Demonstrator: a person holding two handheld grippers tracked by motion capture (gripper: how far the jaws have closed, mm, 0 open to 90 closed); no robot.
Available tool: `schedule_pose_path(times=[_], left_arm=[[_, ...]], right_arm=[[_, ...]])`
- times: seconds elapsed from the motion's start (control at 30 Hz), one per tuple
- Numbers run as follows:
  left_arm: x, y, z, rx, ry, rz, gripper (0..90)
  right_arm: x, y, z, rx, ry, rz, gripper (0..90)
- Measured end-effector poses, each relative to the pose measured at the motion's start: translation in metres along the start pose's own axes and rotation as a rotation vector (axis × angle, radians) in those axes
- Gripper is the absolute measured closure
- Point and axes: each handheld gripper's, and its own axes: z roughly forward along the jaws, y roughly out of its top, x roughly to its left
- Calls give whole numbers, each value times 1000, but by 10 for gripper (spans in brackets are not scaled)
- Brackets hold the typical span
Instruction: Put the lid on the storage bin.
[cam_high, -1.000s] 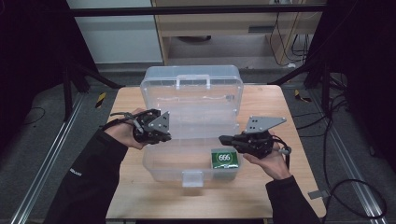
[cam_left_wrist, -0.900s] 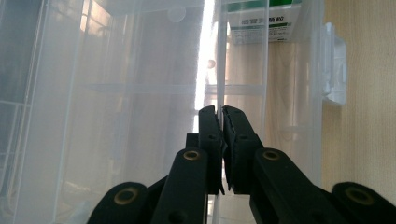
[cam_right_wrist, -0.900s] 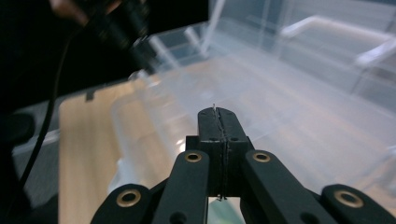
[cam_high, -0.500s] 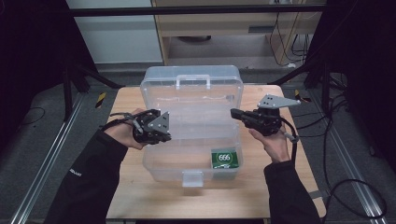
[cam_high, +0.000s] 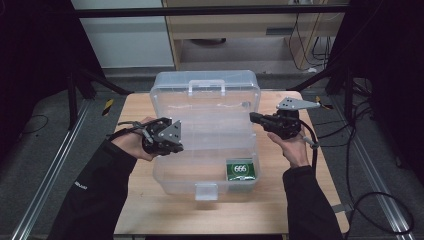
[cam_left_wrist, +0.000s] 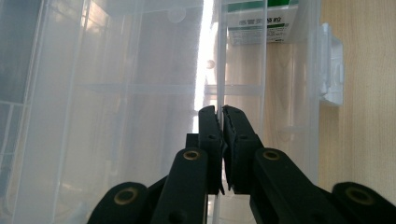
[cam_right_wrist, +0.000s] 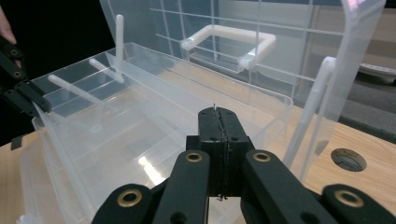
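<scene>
A clear plastic box (cam_high: 165, 175) stands open on the table, its lid (cam_high: 205, 95) raised at the back. A green pack marked 666 (cam_high: 240, 170) lies in the front right corner; its white end (cam_left_wrist: 259, 23) shows through the plastic. My left gripper (cam_high: 179, 146) is at the box's left side, shut on a thin clear wall (cam_left_wrist: 219, 70) that runs on between its jaws (cam_left_wrist: 220, 112). My right gripper (cam_high: 253, 117) is at the box's right side, level with the inner tray's rim (cam_right_wrist: 196, 74). Its jaws (cam_right_wrist: 218, 112) are shut with nothing visible between them.
The lid's white handle (cam_right_wrist: 229, 39) is beyond the tray. The front latch (cam_high: 206, 191) hangs over the bare wooden table (cam_high: 300, 210), which has a round hole (cam_right_wrist: 348, 159) near its right edge. Cables trail off the right side. Dark floor surrounds the table.
My right gripper has moved from beside the green pack at the front back to the box's right side. The left gripper has stayed on the wall.
</scene>
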Motion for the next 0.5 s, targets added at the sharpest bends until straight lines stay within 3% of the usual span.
schedule_pose_path(times=[0.5], left_arm=[[-3,-1,1,1,-11,5,861]], right_arm=[[-9,9,2,-21,-29,8,900]])
